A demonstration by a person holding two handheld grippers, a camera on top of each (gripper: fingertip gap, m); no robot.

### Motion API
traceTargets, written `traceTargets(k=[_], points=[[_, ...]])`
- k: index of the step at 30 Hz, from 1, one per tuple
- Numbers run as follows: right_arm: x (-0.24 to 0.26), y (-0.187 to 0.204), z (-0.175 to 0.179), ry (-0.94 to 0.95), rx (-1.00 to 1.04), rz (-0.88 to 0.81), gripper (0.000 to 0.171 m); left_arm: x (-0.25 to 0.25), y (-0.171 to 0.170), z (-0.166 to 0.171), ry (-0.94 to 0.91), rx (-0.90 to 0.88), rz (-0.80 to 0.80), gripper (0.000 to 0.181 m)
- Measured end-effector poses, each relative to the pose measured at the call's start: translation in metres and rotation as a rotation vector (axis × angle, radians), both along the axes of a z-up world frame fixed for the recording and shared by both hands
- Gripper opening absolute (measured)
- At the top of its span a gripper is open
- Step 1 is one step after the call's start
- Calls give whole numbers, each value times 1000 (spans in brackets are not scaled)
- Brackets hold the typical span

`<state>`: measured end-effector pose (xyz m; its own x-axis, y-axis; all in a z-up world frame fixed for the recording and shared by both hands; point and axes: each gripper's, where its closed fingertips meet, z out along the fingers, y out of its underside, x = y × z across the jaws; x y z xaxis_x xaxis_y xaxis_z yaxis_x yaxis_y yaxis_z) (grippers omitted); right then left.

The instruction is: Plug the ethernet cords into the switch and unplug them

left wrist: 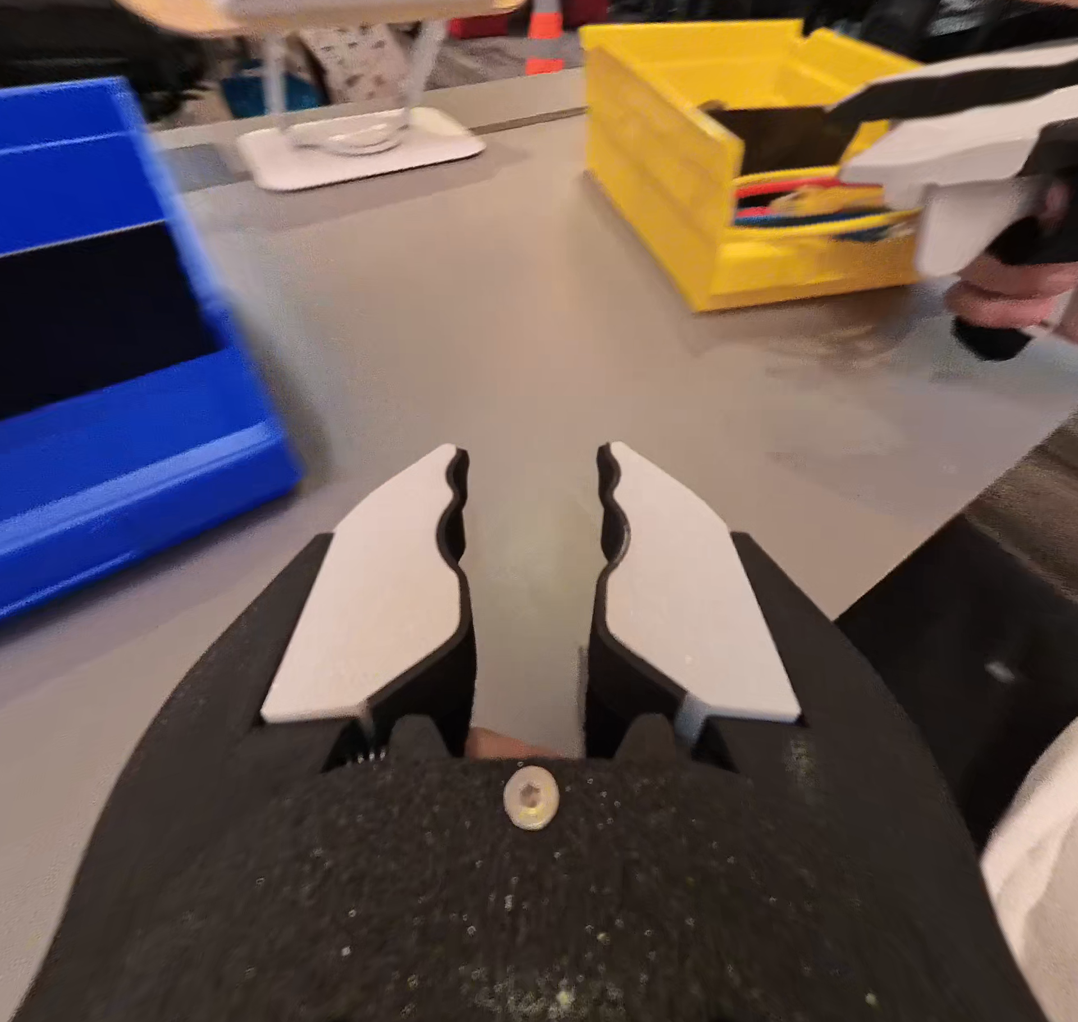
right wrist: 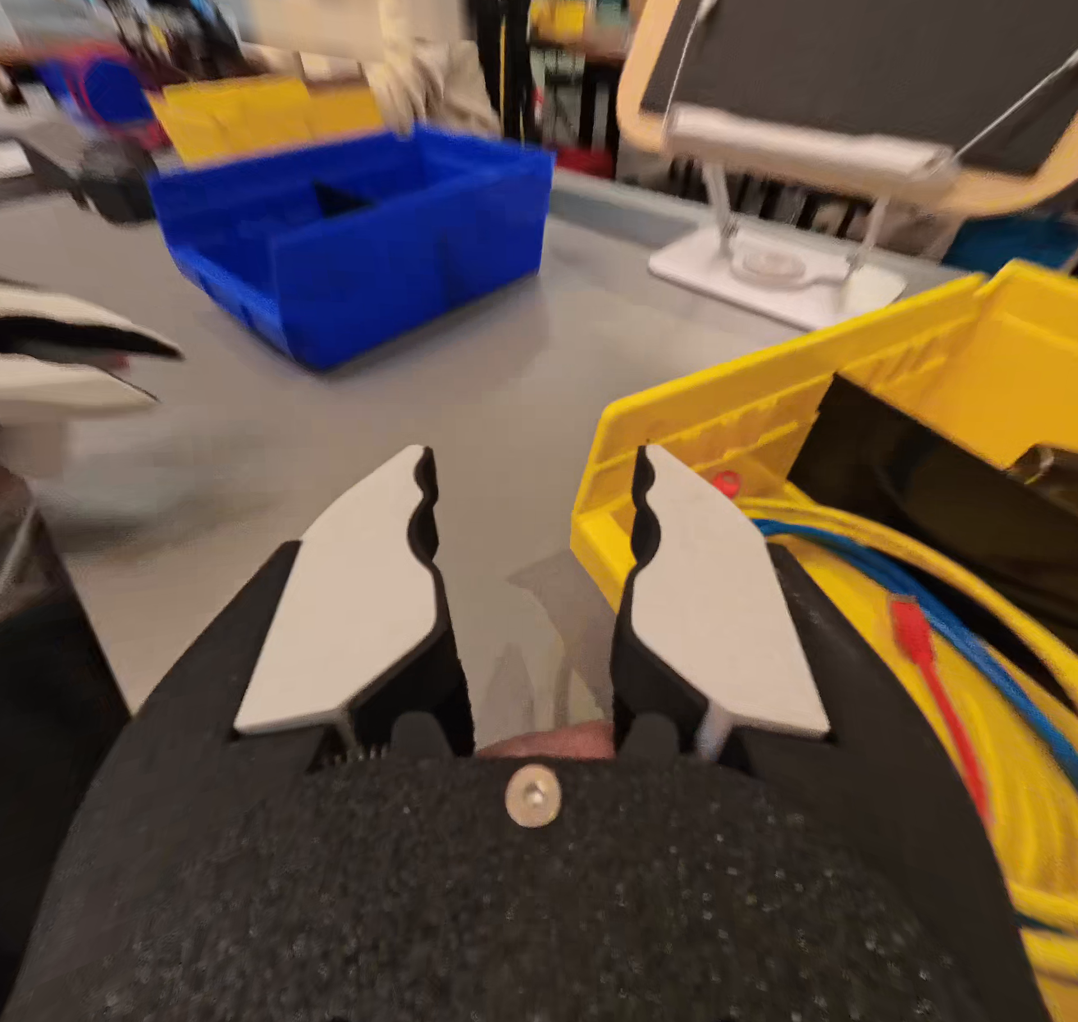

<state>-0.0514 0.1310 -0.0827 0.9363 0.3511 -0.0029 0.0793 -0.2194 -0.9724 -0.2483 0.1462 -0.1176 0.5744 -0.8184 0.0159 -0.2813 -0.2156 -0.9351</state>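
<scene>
Yellow, blue and red ethernet cords (right wrist: 910, 615) lying coiled inside yellow bin (right wrist: 758, 405) at right of grey tabletop (right wrist: 408, 422); one red plug (right wrist: 911, 632) resting on top of coil. Black object at back of same bin, too dim to identify as switch. Right hand-held gripper (right wrist: 535, 451) open and empty, one fingertip (right wrist: 659, 469) over near corner of yellow bin, other over bare tabletop. Left hand-held gripper (left wrist: 532, 448) likewise open and empty, hovering above bare tabletop between both bins. Blue bin (left wrist: 116, 410) standing at left, well apart from yellow bin. White stand (left wrist: 361, 148) with tan-framed dark panel at far edge. Heavy motion blur throughout.
</scene>
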Motion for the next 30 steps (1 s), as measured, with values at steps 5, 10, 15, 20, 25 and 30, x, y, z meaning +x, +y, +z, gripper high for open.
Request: traceTargets(k=[5,10,15,20,25,30], points=[[90,-39,46,53,234,-428,62,111,-15,10,8,9,-189,44],[169,-90,39,-14,225,-791,56,201,25,8,40,-33,-146,43],[181,-84,-19,4,-39,-849,45,241,39,-19,74,-156,-156,21],[178,-67,-53,72,-223,-880,9,240,43,-21,97,-127,-94,11],[158,-53,-42,34,-211,-892,4,206,47,-9,82,-42,-29,10],[97,8,-24,-23,-138,-734,4,126,84,2,132,56,97,10]])
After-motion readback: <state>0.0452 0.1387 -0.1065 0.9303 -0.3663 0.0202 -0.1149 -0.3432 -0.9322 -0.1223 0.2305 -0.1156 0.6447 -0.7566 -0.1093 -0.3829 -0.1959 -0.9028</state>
